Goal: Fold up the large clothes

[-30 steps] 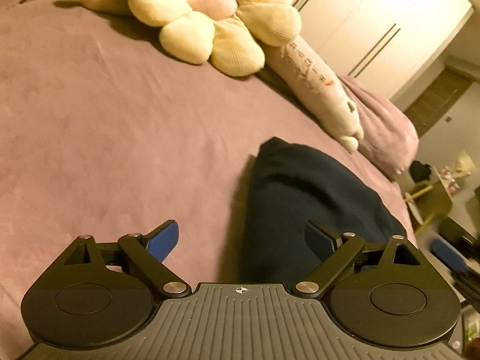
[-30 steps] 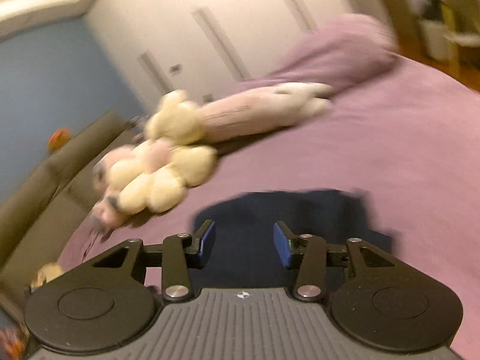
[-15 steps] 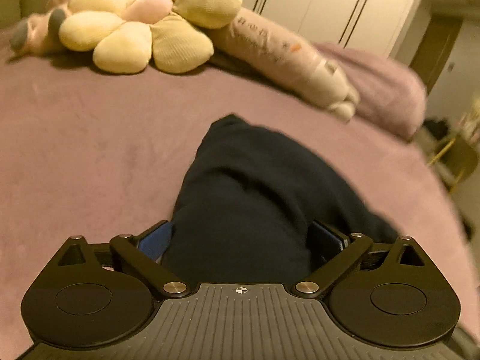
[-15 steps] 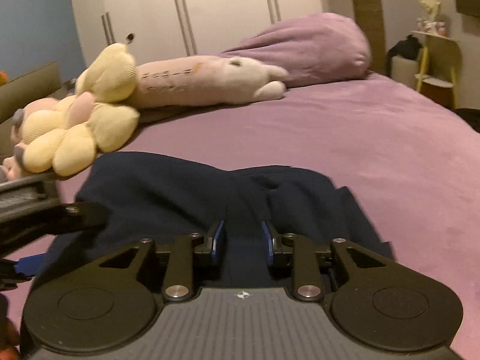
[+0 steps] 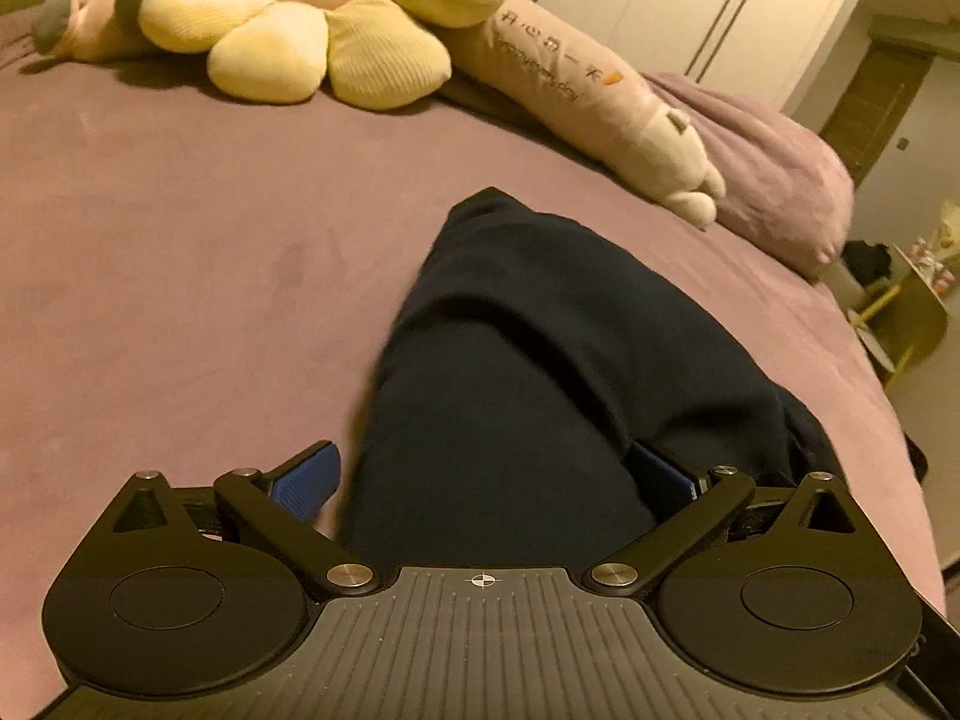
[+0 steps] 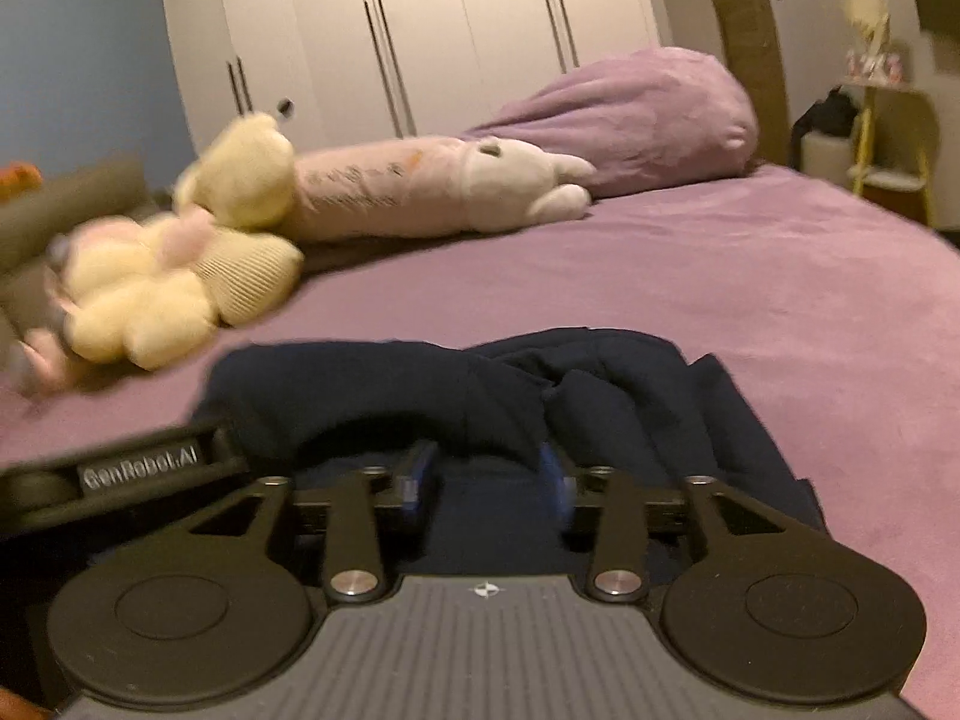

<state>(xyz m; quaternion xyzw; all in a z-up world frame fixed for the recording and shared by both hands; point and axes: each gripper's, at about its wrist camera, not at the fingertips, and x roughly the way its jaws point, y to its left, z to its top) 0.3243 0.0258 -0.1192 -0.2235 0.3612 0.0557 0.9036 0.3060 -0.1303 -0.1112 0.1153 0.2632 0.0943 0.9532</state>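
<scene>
Garment [image 5: 540, 360] on bed [image 5: 180, 270], before plush toys [image 5: 312, 18]

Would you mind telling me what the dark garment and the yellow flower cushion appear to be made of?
The dark garment looks like thick, matte navy knit, perhaps sweatshirt cotton: it forms soft rounded folds without sheen. The yellow flower cushion seems to be stuffed plush with a ribbed, corduroy-like surface, showing fine parallel lines on its puffy petals.

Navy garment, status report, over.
Left hand-held gripper open, straddling navy garment. Right hand-held gripper open, fabric between fingers. Flower plush apart, nothing blocking.
</scene>
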